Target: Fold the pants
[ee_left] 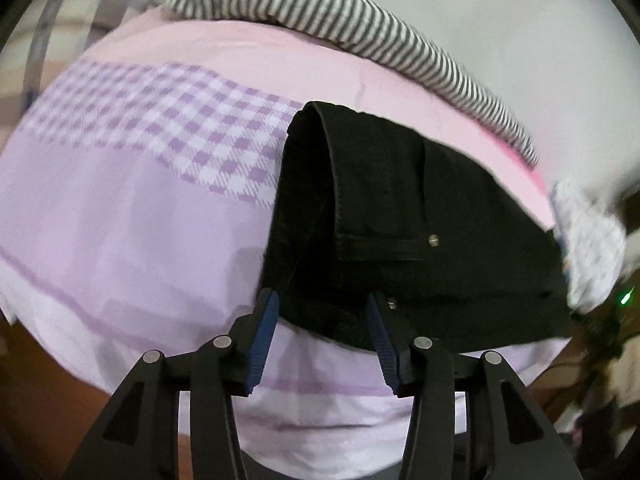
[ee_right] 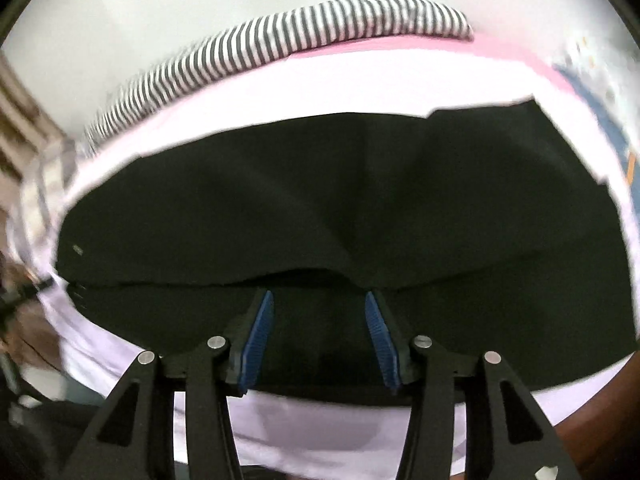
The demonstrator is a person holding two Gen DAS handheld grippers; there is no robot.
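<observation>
Between the blue pads of the left gripper there's a wide gap, jaws apart, nothing pinched. Its tips sit right at the near edge of the black pants, w/ the waistband end and a metal rivet just ahead. Right gripper, same story: jaws spread, blue pads hovering over dark cloth, no fabric caught between them as far as I can tell.

Outward now: the pants lie flat on the pink-and-lilac bedsheet, already doubled, one layer's edge running across just beyond the right tips. Gingham band off to the left, a striped grey-white cloth along the far edge by the wall, something pale and patterned at the right, too blurred to name.

My read: one fold looks done, both tools free, so we're btwn folds. Next move prob. calls for each gripper to close on the near edge, both layers together, then lift and carry it over evenly. Grab only the top layer and the stack may slide apart.
</observation>
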